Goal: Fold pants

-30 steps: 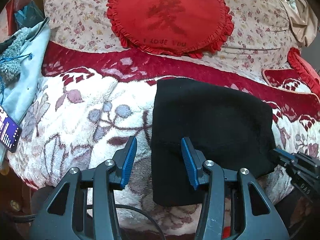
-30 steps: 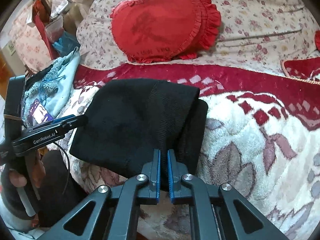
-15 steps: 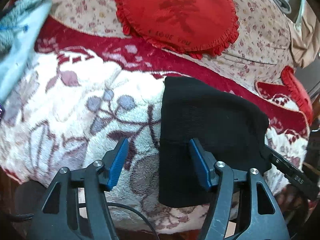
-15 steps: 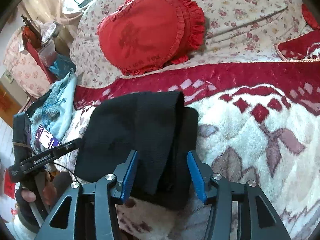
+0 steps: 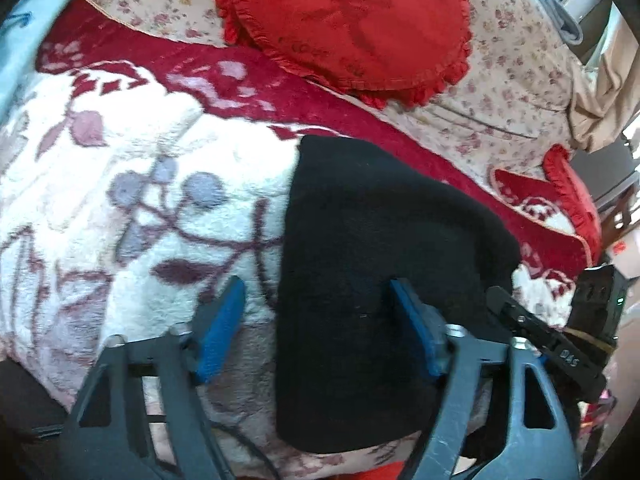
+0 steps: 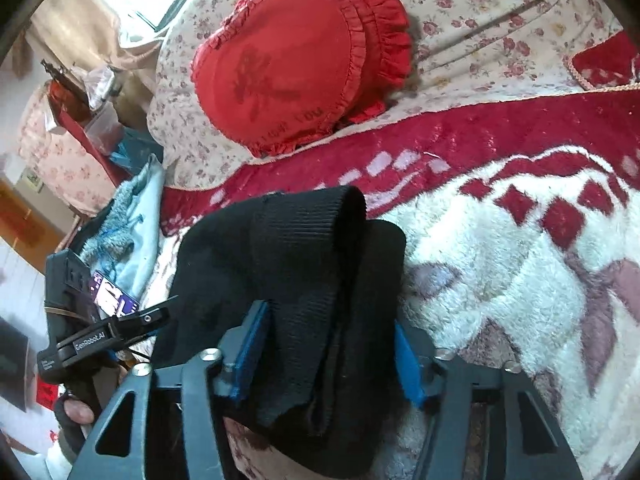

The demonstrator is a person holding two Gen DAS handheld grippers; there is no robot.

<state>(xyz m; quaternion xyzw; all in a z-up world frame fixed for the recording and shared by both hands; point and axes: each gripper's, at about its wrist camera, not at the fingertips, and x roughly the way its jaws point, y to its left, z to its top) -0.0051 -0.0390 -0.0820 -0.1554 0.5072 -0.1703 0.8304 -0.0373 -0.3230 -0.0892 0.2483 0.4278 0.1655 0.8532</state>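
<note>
The black pants (image 5: 380,240) lie folded into a thick bundle on a white and red floral blanket (image 5: 140,200), near its front edge. My left gripper (image 5: 318,320) hangs low over the bundle's left edge. One pad is over the blanket and the other over the cloth; its jaws are closing and do not press on it. My right gripper (image 6: 330,356) straddles the ribbed folded edge of the pants (image 6: 288,248). Its jaws are wide, closing slightly, and the cloth lies loose between them. Each view shows the other gripper at the bundle's far side.
A red heart-shaped frilled pillow (image 5: 348,24) rests on the floral bedding behind the pants. A light blue garment (image 6: 136,216) and a phone (image 6: 112,296) lie at the blanket's left end. A person's hand (image 6: 76,412) holds the left gripper. The blanket's front edge drops off just below the pants.
The right gripper went from shut on the pants' edge to wide open around it. The left jaws widened, then narrowed. Both grippers sank closer to the pants and rolled.
</note>
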